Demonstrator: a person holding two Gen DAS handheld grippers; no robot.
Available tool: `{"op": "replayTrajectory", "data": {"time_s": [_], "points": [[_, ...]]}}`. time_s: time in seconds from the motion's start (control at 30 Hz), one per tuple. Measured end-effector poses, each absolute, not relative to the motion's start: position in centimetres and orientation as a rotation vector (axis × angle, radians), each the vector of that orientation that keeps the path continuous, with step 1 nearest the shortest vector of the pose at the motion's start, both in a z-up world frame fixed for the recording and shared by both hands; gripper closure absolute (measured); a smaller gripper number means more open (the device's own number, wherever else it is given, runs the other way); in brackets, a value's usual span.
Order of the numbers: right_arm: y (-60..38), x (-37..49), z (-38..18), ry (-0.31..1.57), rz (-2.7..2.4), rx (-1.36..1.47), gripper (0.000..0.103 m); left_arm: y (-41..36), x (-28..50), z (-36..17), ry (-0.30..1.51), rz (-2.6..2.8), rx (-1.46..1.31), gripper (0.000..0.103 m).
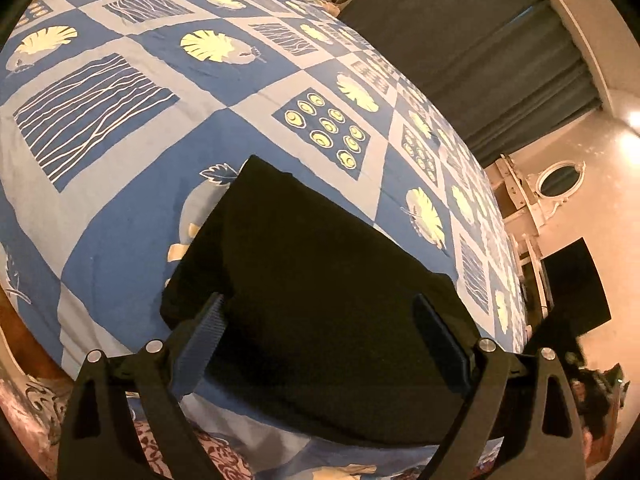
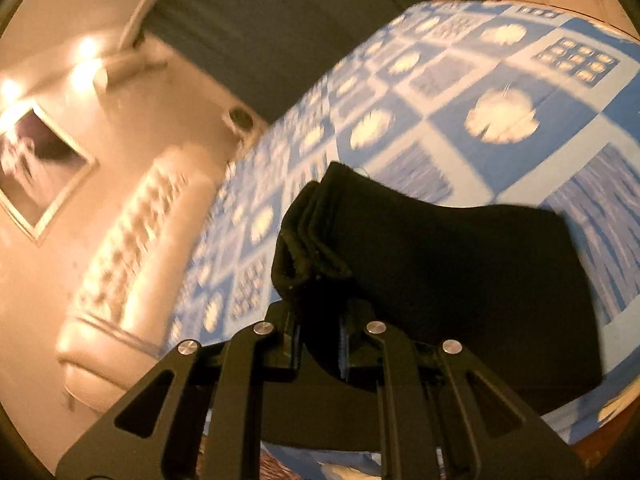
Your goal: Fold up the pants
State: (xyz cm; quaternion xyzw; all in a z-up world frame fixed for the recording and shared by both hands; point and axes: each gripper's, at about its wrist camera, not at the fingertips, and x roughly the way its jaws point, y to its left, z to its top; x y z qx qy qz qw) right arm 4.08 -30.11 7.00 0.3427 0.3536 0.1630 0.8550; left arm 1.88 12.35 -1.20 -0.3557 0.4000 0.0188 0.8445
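The black pants (image 1: 320, 264) lie folded into a thick rectangle on the blue patterned bedspread (image 1: 120, 184), near its front edge. My left gripper (image 1: 320, 300) hovers just over them, open wide, one finger (image 1: 204, 332) at the left edge of the cloth and the other over its right part. In the blurred right wrist view, my right gripper (image 2: 320, 316) is shut on a bunched, layered end of the pants (image 2: 440, 272). That end is lifted off the bedspread (image 2: 500, 80), and the rest of the cloth trails down to the right.
A dark curtain (image 1: 480, 48) hangs beyond the bed. White furniture with an oval mirror (image 1: 560, 180) and a dark screen (image 1: 576, 284) stand to the right. The right wrist view shows a padded headboard (image 2: 132, 248) and a framed picture (image 2: 36, 164). Patterned carpet (image 1: 224, 456) lies below the bed's edge.
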Motion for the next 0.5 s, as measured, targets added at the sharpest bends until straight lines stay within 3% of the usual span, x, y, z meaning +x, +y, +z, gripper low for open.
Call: {"op": "replayTrajectory", "data": {"time_s": [0.5], "points": [[-18.0, 4.4, -3.0, 0.975, 0.365, 0.434, 0.090, 13.7, 1.8, -1.3, 0.832, 0.093, -0.758, 0.012]]}}
